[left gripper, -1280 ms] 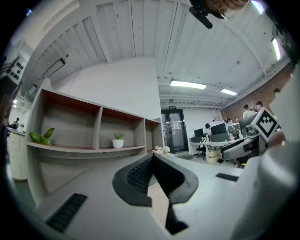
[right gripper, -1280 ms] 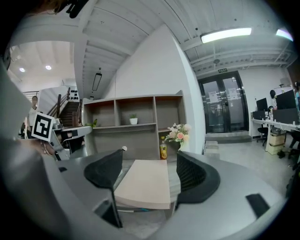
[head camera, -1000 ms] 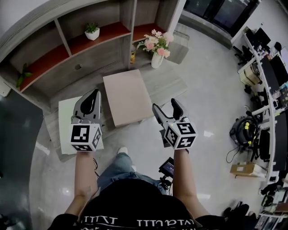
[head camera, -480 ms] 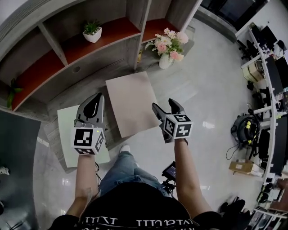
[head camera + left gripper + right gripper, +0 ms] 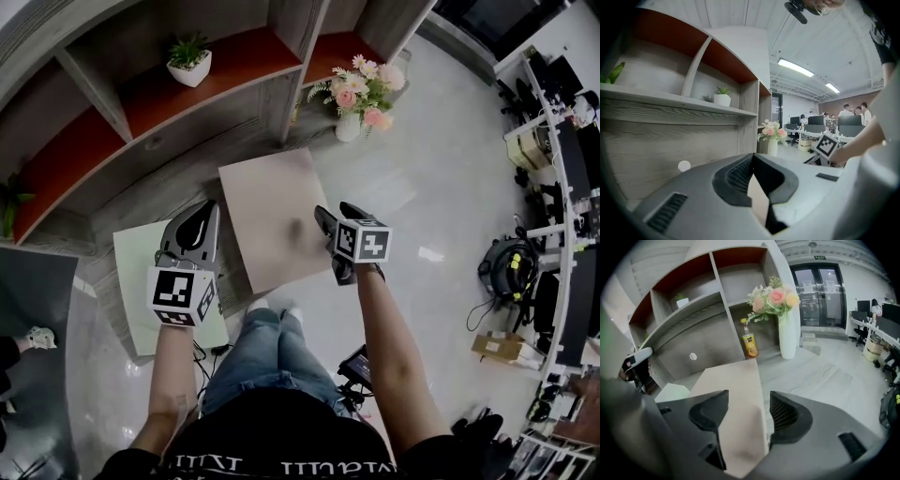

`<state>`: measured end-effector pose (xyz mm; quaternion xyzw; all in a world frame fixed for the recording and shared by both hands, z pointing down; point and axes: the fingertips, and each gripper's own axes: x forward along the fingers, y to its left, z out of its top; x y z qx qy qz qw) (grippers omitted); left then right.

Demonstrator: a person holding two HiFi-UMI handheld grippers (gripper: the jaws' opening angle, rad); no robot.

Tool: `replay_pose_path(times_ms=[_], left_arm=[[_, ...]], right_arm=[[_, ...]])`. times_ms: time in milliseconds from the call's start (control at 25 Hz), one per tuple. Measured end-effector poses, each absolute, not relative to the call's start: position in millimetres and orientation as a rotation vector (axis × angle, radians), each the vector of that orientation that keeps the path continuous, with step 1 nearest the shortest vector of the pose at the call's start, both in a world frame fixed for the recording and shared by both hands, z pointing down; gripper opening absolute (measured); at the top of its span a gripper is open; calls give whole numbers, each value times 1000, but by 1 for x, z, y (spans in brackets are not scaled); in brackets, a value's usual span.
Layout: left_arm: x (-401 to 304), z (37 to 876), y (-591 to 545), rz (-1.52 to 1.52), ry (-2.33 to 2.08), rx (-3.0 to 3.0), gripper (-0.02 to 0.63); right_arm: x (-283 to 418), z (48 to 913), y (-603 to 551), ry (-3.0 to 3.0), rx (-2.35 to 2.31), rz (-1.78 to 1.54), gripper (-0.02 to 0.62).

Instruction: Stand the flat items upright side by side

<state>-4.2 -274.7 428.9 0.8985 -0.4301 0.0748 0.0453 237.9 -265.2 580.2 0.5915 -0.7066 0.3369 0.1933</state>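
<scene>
A beige flat panel [image 5: 272,220] lies on the grey wooden step in front of the shelf, with a pale green panel [image 5: 141,281] flat to its left. My right gripper [image 5: 335,212] hangs over the beige panel's right edge, tilted down. Its jaws are open and have just been closing. In the right gripper view the beige panel [image 5: 736,394] shows in the gap of that gripper [image 5: 749,397], and the pads do not press on it. My left gripper [image 5: 200,211] is shut and empty, over the strip between the two panels. Its tips [image 5: 753,155] meet and point level at the shelf.
The wooden shelf unit [image 5: 234,103] with red-backed compartments stands close ahead, holding a potted plant [image 5: 190,60]. A white vase of flowers [image 5: 361,94] and a juice bottle [image 5: 749,344] stand at its right end. Desks and office gear line the far right.
My right gripper came down and forward over the beige panel's right edge, and its jaws stand narrower. My left gripper sank a little towards the step, still shut.
</scene>
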Motion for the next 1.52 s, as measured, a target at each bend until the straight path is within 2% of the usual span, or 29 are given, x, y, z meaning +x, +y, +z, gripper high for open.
replay_pose_path(times_ms=[280,520,800,1080,1520], left_arm=[[-2,431,-269,252,-1341,2719,12],[2,424,-263,246,-1391,2711,12],[12,422,-253,190,-1428,2658,12],[35,420,-245,199,-1421,2677,12],[47,429,-223,383,-1410,2723,12]], right_arm=[[238,617,-271,-1876,1527,936,285],[249,624,-262,-1865,1518,963,322],[273,628,-222,-1831,1420,1017,322],[295,648,-172,-1831,1321,1439,359],[282,668,-152,-2179,1010,2129,359]])
